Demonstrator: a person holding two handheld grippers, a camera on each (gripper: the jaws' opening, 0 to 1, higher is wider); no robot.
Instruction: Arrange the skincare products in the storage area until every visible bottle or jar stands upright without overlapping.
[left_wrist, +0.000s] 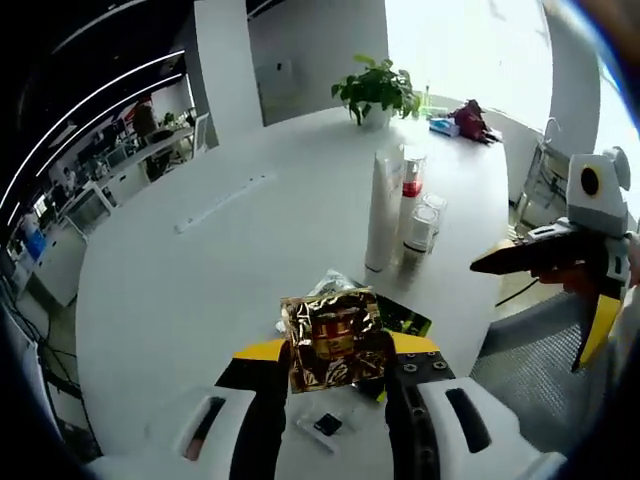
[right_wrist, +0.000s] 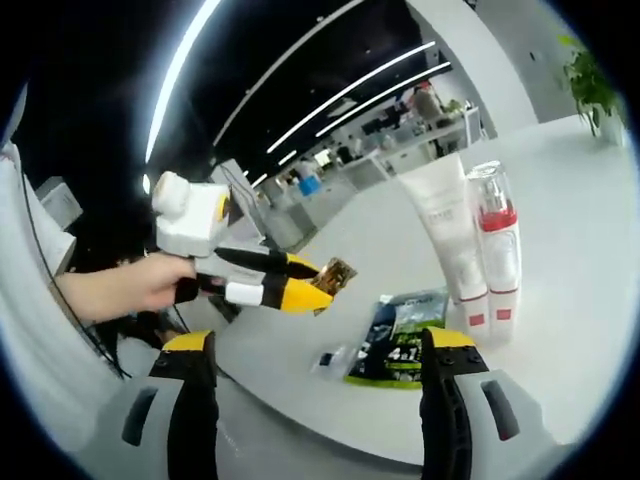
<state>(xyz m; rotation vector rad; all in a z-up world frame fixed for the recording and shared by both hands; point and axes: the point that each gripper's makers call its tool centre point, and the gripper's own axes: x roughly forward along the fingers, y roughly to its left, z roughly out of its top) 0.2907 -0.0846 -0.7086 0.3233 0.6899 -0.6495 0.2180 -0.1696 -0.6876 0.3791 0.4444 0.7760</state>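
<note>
My left gripper (left_wrist: 335, 362) is shut on a crinkled gold foil packet (left_wrist: 332, 342), held just above the white table (left_wrist: 200, 290). A tall white tube (left_wrist: 383, 208), a clear bottle with a red band (left_wrist: 411, 190) and a small clear jar (left_wrist: 422, 228) stand upright together beyond it. Green-and-black sachets (left_wrist: 403, 317) lie flat near the edge. My right gripper (right_wrist: 320, 345) is open, off the table edge, with nothing between its fingers. In the right gripper view the left gripper (right_wrist: 300, 285) holds the gold packet (right_wrist: 335, 275), left of the tube (right_wrist: 445, 235) and bottle (right_wrist: 495, 250).
A potted plant (left_wrist: 375, 90) and a red object (left_wrist: 470, 120) sit at the table's far side. A small dark sachet (left_wrist: 327, 424) lies near the front edge. A grey mesh chair (left_wrist: 530, 360) stands beside the table on the right. A person's hand (right_wrist: 140, 285) holds the left gripper.
</note>
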